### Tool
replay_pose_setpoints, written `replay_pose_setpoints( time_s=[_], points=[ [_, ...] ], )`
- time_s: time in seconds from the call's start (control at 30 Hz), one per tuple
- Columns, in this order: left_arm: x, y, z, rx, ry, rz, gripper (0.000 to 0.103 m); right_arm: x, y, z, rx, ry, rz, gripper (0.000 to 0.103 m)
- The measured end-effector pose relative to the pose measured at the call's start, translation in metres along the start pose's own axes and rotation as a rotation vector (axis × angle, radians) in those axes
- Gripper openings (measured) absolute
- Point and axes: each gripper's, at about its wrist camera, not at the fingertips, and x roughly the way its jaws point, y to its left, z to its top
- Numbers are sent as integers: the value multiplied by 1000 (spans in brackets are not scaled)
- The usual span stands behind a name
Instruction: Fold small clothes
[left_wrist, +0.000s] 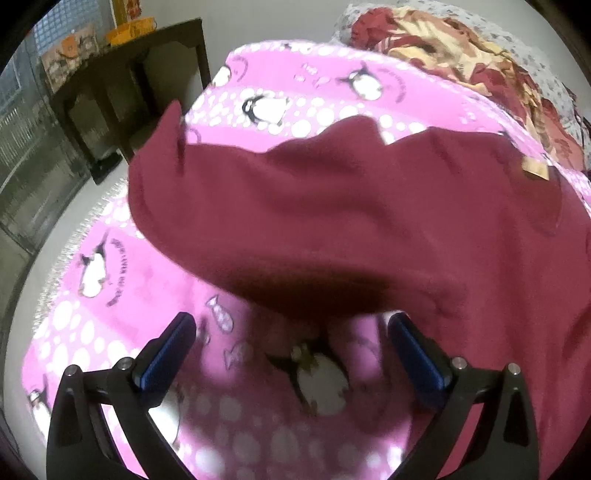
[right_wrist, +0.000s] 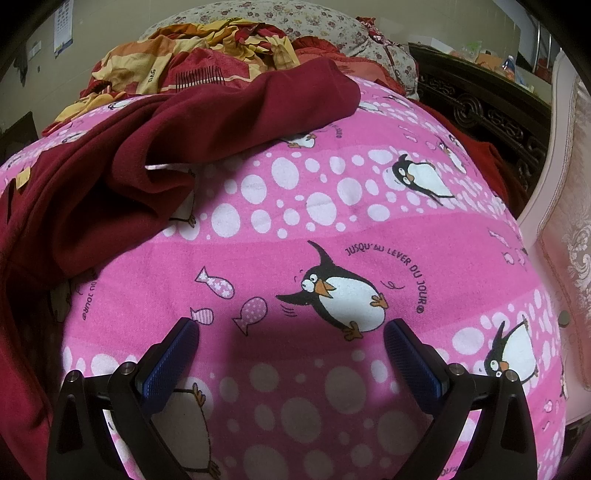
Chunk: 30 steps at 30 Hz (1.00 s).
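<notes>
Spreading across the bed, a pink penguin-print blanket (left_wrist: 92, 325) carries a maroon garment (left_wrist: 369, 221), which lies crumpled and unfolded on it. At far left in the left wrist view a dark wooden table (left_wrist: 122, 85) stands by the wall, beyond the bed's edge. The left hand-held gripper (left_wrist: 291, 328) hangs tilted downward over the blanket with its jaws wide apart and nothing between them; the garment's blurred near edge sits just beyond its blue pads (left_wrist: 170, 350), and the cloth runs on to the right edge of that view, a small tan tag (left_wrist: 535, 168) showing near its far side. In the right wrist view the garment (right_wrist: 155, 147) fills the upper left, bunched in folds, with red-and-yellow bedding (right_wrist: 177, 62) heaped behind it. The right hand-held gripper (right_wrist: 291, 328) is also spread wide and empty, tilted down over bare blanket (right_wrist: 332, 221), well apart from the garment. A carved dark headboard (right_wrist: 480, 110) lies at right.
</notes>
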Motion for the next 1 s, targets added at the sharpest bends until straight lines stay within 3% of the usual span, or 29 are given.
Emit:
replay_pose_setpoints(
  time_s=[0.13,0.3,0.5,0.63,0.87,1.0],
  points=[
    [-19,-12,-7,41,-30,-29,103,-16,4,-3,-28,93,12,103],
    [-42,-28,-17,75,-57,-45,103,-78,11,-21,-29,104,117,103],
    [-58,-43,-13,110,-77,-73,103,-148,57,-31,-55,108,286,103],
    [-68,-48,-12,126,-97,-81,103,-170,97,-28,-54,123,419,103],
    [-79,-45,-6,111,-120,-90,103,-186,170,-9,-166,31,442,103],
    [-81,-46,-4,115,-130,-76,103,-181,192,2,-190,-4,427,103]
  ],
)
